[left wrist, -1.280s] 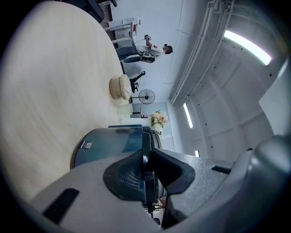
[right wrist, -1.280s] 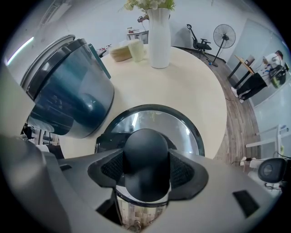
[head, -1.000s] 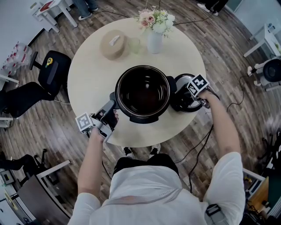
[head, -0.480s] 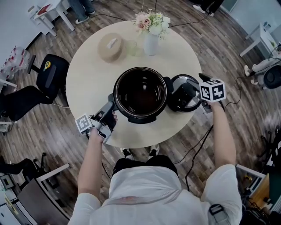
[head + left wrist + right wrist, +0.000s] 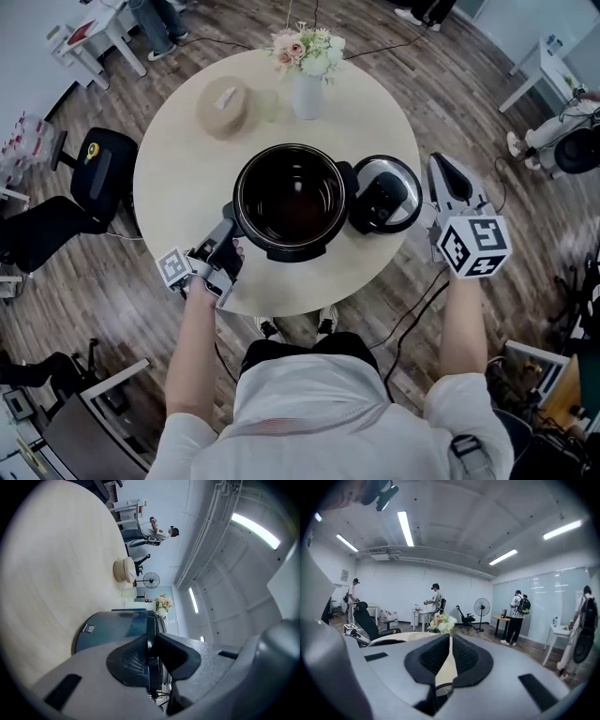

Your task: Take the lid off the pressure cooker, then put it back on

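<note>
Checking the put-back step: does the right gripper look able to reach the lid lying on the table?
Probably yes: the lid lies uncovered beside the cooker, nothing between it and the right gripper, whose fingers have just closed on nothing and must reopen.

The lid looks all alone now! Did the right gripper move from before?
Yes. The right gripper left the lid and pulled back past the table's right edge, toward the person. Its jaws have just closed on nothing.

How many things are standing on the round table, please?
5: the pot at the centre, the lid to its right, the vase at the far edge, a beige box left of it, a faint glass between them.
</note>
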A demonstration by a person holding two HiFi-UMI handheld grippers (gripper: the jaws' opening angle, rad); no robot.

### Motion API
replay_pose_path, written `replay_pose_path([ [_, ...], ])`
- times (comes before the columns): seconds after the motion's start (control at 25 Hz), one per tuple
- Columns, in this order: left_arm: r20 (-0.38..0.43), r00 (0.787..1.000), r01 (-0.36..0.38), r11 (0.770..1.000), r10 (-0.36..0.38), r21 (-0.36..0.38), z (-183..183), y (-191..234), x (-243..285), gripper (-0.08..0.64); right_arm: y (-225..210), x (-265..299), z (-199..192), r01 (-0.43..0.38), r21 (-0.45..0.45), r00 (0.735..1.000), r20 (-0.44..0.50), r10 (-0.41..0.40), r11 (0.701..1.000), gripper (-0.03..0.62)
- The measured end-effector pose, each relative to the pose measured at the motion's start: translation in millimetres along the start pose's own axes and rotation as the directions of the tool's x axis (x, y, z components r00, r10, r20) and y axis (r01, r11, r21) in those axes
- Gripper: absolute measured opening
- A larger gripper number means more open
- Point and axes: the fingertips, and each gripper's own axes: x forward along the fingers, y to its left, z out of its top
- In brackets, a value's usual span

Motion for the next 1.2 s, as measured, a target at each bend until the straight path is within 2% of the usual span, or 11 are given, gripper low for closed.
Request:
replay_pose_path([
  [0.16,-0.002,1.000,0.000,1.000,0.000,-0.003,-0.3,0.8,-0.5,0.069,1.4,-19.1,16.3,0.023,-0.010,0.998,0.052,-0.022,1.000,0.002],
  [0.36,-0.009,1.000,-0.001,1.000,0.001,0.002,-0.2,0.5,-0.1,0.069,0.9,-27.9,23.3,0.030,-0.003,0.998,0.062,-0.030,1.000,0.002],
  [0.64,-0.009,1.000,-0.004,1.000,0.004,0.005,-0.1,0.8,0.0,0.067,1.3,-28.2,19.7,0.033,-0.020,0.999,0.036,-0.032,0.999,0.002],
  [0.8,-0.007,1.000,-0.005,1.000,0.005,0.002,-0.2,0.6,-0.8,0.068,6.3,-24.0,17.7,0.002,-0.061,1.000,-0.009,-0.003,0.998,0.003],
  [1.04,-0.005,1.000,-0.001,1.000,0.001,-0.001,-0.2,0.8,-0.2,0.069,10.3,-18.6,16.2,-0.036,-0.098,0.998,-0.054,0.030,0.995,0.119],
  [1.2,0.000,1.000,0.004,1.000,-0.004,-0.010,0.2,1.0,0.1,0.067,10.7,-9.2,-1.1,-0.083,-0.167,0.984,-0.167,0.055,0.982,0.230],
])
